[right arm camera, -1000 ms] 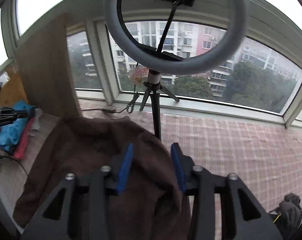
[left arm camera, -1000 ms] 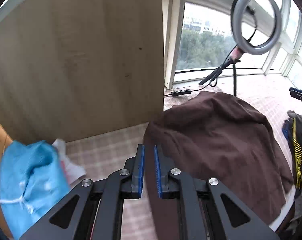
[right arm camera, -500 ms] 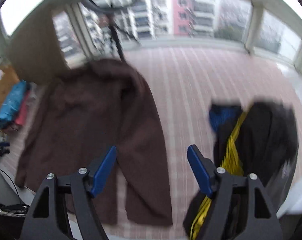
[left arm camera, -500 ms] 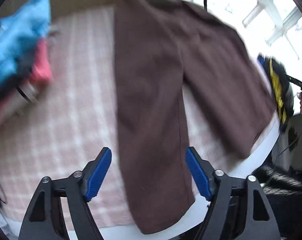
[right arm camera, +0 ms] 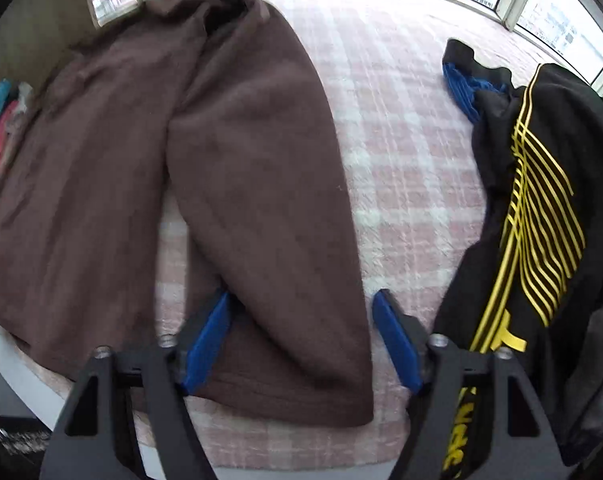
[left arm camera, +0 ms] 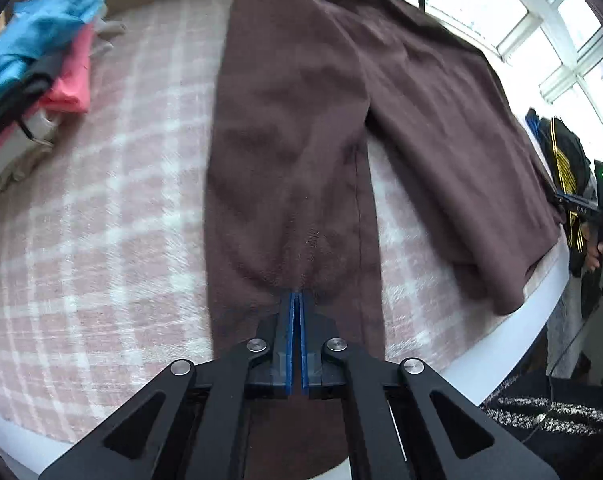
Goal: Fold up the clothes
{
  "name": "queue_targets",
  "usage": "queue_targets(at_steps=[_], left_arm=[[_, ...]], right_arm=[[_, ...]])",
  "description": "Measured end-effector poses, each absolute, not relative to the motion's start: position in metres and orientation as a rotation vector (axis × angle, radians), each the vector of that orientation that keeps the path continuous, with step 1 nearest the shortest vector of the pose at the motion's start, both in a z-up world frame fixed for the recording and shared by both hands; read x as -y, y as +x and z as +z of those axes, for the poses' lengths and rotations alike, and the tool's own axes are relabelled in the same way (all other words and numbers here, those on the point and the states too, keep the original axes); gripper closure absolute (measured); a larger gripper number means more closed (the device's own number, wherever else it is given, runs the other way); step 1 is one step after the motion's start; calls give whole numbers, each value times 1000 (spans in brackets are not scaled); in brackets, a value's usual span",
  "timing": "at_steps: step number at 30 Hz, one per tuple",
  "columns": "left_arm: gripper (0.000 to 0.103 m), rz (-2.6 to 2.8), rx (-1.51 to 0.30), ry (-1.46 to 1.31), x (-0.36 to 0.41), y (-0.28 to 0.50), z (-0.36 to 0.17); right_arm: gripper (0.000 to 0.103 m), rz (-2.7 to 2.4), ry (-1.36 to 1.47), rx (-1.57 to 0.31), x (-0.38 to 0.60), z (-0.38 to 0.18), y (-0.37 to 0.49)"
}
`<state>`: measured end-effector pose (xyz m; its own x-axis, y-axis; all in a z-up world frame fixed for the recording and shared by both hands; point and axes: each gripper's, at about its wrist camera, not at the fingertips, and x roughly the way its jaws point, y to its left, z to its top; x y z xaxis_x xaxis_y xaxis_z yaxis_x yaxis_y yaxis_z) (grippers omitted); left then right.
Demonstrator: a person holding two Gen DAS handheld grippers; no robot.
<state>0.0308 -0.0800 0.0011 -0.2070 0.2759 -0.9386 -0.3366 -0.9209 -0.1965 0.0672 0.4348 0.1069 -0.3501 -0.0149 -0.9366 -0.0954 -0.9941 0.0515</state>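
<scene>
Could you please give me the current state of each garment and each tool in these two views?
brown trousers: spread flat, unfolded.
left tool: just closed, pinching a trouser leg's hem end.
right tool: open astride the other leg, jaws just closing.
black striped garment: crumpled, unfolded.
folded stack: piled at the side.
</scene>
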Motion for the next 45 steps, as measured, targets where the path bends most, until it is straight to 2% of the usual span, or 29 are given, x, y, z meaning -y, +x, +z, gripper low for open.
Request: queue_targets(at_steps=[1, 4, 6, 7, 9, 10, 11, 12, 14, 17, 20, 25, 27, 37, 38, 40, 41, 42, 45], left_arm=[[102, 2208, -73, -1665, 83, 29, 8], [102, 2352, -58, -1588, 104, 19, 47], [102, 2496, -133, -1545, 123, 17, 69], [101, 2590, -189, -1540, 135, 12, 80], [95, 2756, -360, -1602, 157, 0, 86], [96, 2797, -423, -1658, 166, -3, 85], [96, 2824, -437, -1698, 173, -3, 84], [96, 2830, -402, -1708, 176, 5, 82], [95, 2778, -258, -1662, 170, 28, 82], [93, 2606, -170, -1589, 126, 64, 66], [89, 2377, -97, -1577, 72, 81, 41], [89, 2210, -116, -1570, -4, 107, 25], [89, 2185, -121, -1565, -19, 109, 20], [89, 2176, -99, -1541, -30, 126, 26], [89, 2173, -86, -1541, -28, 127, 25], [89, 2165, -62, -1552, -29, 127, 22], [88, 2155, -53, -1559, -30, 127, 20], [88, 2140, -50, -1571, -31, 127, 19], [86, 2127, -83, -1567, -32, 133, 23]], right_arm=[[99, 2554, -1773, -155, -435, 110, 66], [98, 2607, -1727, -48, -438, 131, 66], [98, 2602, -1621, 67, -449, 154, 67], [98, 2585, -1559, 67, -461, 165, 66], [97, 2464, -1406, 123, -491, 189, 63], [95, 2411, -1349, 224, -497, 200, 62], [87, 2395, -1339, 294, -497, 207, 62], [70, 2396, -1362, 331, -494, 211, 63], [59, 2504, -1379, 360, -479, 218, 79], [58, 2759, -1491, 337, -438, 213, 111], [58, 2897, -1688, 278, -392, 177, 133], [58, 2904, -1783, 628, -322, 125, 155], [58, 2883, -1781, 683, -315, 116, 153], [59, 2921, -1765, 381, -343, 127, 150], [59, 2917, -1778, 362, -343, 125, 148], [69, 2907, -1801, 354, -342, 116, 134], [91, 2902, -1814, 346, -340, 112, 129], [99, 2915, -1800, 297, -341, 113, 125], [99, 3057, -1566, 85, -355, 153, 125]])
